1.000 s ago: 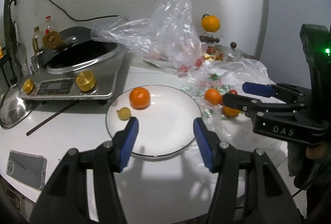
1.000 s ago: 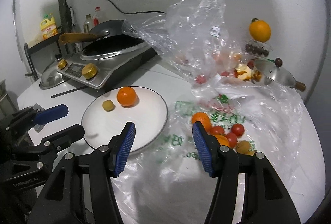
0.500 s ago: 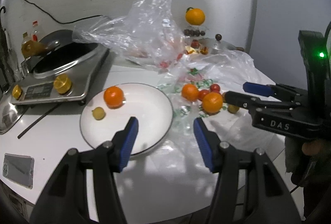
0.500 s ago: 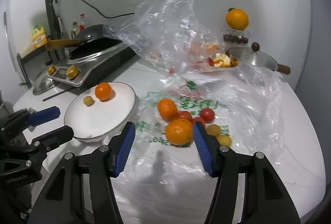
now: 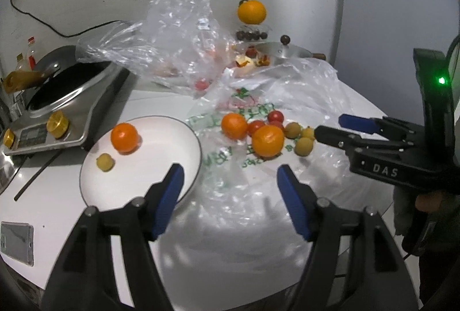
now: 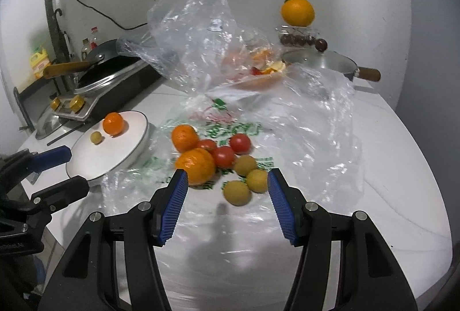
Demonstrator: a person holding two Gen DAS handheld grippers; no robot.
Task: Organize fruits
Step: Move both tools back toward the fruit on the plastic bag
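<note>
Left of the left gripper [image 5: 230, 181] jaws, a wok cooker [image 5: 66, 98] and a white plate [image 5: 161, 184] holding one orange [image 5: 124, 137] sit on the desk. Ahead of both jaws, loose fruits [image 6: 218, 158] lie on a crumpled plastic bag [image 6: 302, 138]. The left jaws have just been opening with nothing between them; the right gripper [image 6: 227, 190] points downward, jaws half-spread and empty, just short of the fruits.

- My left gripper [image 5: 230, 181] is matte black, two angled arms ending in ribbed blue pads [image 5: 168, 197], a silver screw head at each joint.
- My right gripper [image 6: 228, 203] is built the same: black arms, blue ribbed pads [image 6: 280, 206], silver screws.
- From the left camera, the right unit's body carries white "DAS" lettering and a lit green lamp on its upright black housing.
</note>
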